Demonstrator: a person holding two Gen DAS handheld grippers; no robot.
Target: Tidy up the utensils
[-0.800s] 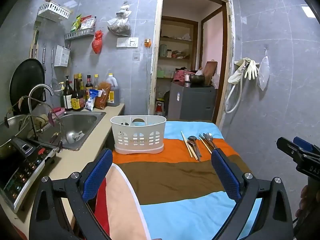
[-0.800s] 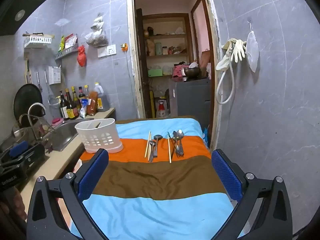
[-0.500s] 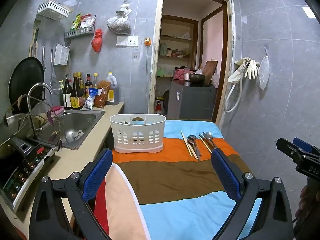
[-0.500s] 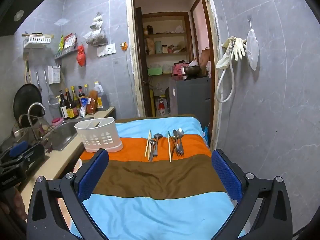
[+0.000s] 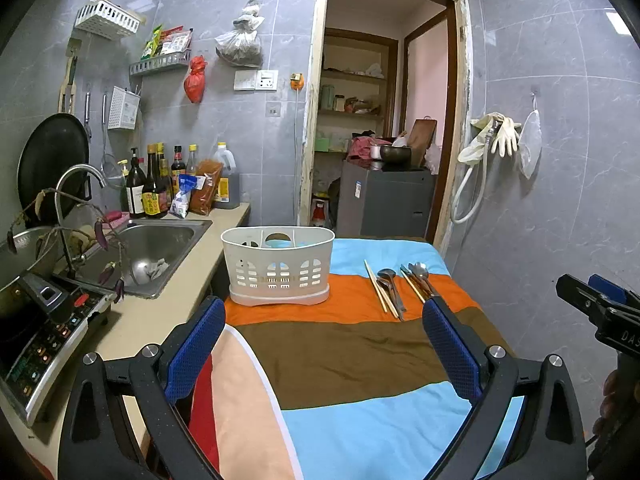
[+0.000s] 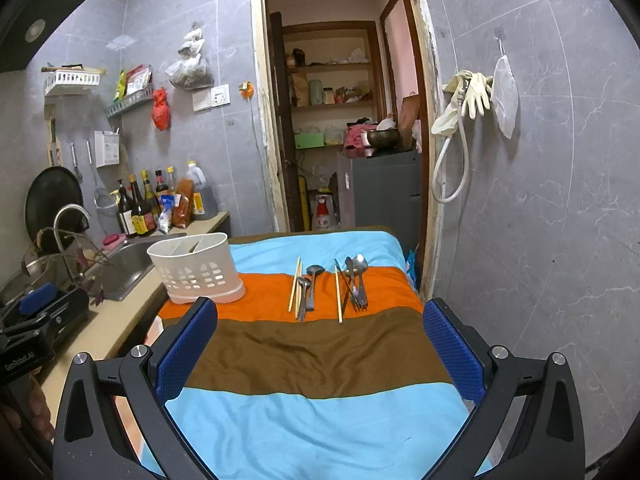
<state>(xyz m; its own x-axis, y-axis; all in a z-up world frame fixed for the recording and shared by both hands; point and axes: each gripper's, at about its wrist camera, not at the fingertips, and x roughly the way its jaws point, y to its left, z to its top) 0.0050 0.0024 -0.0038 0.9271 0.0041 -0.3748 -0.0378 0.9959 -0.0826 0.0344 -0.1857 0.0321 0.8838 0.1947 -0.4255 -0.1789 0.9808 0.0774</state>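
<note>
Utensils sit in two small groups on the orange stripe of the striped cloth [image 6: 320,360], centre of the right wrist view: left group [image 6: 303,290] is a pair of pale wooden chopsticks with two dark metal ladle-type spoons just beside them; right group [image 6: 352,282] is one more chopstick plus a metal spoon and fork lying close together, some overlapping. All lie roughly parallel, handles toward the camera. White plastic caddy [image 5: 278,266] stands upright on the same stripe, left of centre in the left wrist view, well apart from the utensils; slotted walls, inner dividers, nothing visible sticking out of it. Left gripper [image 5: 322,344] is at bottom centre of its frame, blue pads spread wide, nothing between them, only cloth below. Right gripper [image 6: 320,346] same: spread wide, holding nothing, hovering over the brown stripe short of the utensils. Cloth's left edge runs along the beige counter [image 5: 152,320] with the steel sink [image 5: 160,248]; its right edge is near the grey tiled wall [image 6: 540,240]. Far edge ends just before the open doorway [image 6: 340,120]. Brown and blue stripes in the lower half are bare.
</note>
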